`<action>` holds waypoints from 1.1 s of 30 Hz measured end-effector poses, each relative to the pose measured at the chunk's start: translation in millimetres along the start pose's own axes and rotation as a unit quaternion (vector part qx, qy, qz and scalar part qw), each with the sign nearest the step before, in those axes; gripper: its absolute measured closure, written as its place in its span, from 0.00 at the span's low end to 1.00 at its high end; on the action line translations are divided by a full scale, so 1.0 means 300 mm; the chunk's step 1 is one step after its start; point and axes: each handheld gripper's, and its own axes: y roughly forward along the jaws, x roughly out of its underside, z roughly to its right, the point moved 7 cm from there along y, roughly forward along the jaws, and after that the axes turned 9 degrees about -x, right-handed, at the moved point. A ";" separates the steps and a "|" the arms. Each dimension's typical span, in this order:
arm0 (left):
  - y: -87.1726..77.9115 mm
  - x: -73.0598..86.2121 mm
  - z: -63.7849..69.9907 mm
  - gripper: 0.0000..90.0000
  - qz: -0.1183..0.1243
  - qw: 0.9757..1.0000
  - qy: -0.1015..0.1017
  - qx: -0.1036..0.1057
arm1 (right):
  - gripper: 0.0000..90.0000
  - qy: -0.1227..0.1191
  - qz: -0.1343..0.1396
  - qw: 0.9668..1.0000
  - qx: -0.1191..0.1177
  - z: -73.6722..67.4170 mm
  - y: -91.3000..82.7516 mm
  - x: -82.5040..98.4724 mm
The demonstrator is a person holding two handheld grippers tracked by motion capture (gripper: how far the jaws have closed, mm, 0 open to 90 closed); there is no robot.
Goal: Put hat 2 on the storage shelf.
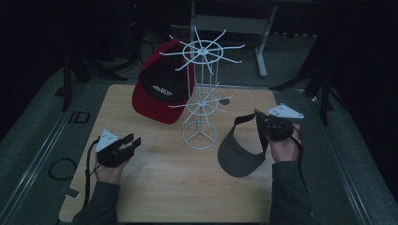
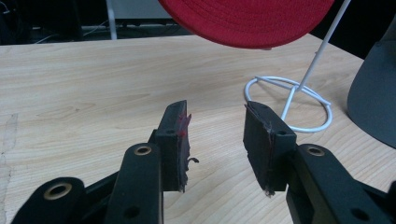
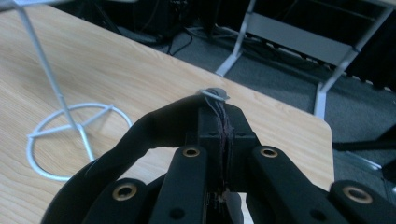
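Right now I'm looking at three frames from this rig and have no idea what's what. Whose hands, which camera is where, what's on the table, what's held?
No robot here: a person holds a two-jaw gripper in each hand. The high view looks down on a wooden table from the person's side. The other two pictures come from cameras riding on the grippers, looking along their black jaws.

On the table stands a white wire rack with a red and black cap hanging on it.

The left gripper is open and empty, jaws apart above the wood, facing the rack's ring base. The right gripper is shut on the strap of a dark grey visor, which it holds just right of the rack.
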 end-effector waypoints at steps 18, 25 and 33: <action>0.000 -0.001 0.000 0.67 0.000 1.000 -0.003 0.000 | 0.98 -0.043 0.026 0.999 -0.019 -0.072 -0.064 -0.104; 0.001 0.000 -0.001 0.67 0.000 1.000 -0.002 0.000 | 0.98 -0.055 0.033 0.998 -0.021 -0.085 -0.081 -0.135; 0.002 0.001 -0.002 0.67 -0.001 1.000 -0.001 -0.002 | 0.98 -0.059 0.042 0.997 -0.030 -0.092 -0.103 -0.156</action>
